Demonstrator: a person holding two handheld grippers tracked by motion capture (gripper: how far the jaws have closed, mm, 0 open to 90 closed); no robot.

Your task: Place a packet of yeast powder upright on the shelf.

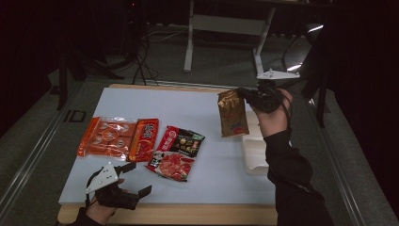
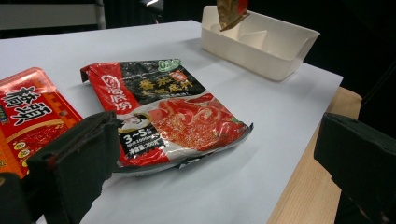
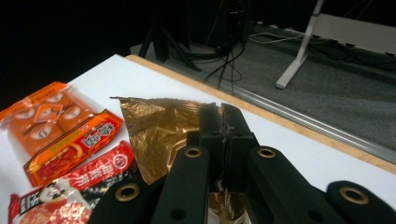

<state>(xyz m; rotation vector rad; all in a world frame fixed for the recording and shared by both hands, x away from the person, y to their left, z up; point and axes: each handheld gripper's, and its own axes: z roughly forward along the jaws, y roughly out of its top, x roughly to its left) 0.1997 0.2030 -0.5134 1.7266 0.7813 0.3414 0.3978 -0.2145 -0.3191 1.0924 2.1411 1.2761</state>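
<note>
left gripper (image 1: 126,178) at the near left corner of the white table (image 1: 207,181), low over the surface, jaws wide apart with nothing between them. in the left gripper view both black jaws stand far apart, bare table between.

just ahead of it, red-and-black packet (image 2: 166,109) lying flat, printed face up. to its left, touching or nearly so, red sachet (image 1: 144,139), then orange blister pack (image 1: 104,136) beside that, both flat on the table.

white tray (image 1: 255,150) at the right edge of the table, divided into compartments; in the left gripper view it sits past the red-and-black packet, open side up.

farther back and to the right, right gripper (image 1: 244,93) held up off the table in a hand, sleeve dark. its jaws are clamped tight on the top edge of a gold pouch (image 1: 232,113). pouch hangs down from the grip, lifted clear of the table, its lower end red, just left of the tray's far end. in the right gripper view the crinkled gold foil spreads out to the left of the closed jaws.

beyond the table: grey floor, cables, legs of a white desk (image 1: 189,44).
</note>
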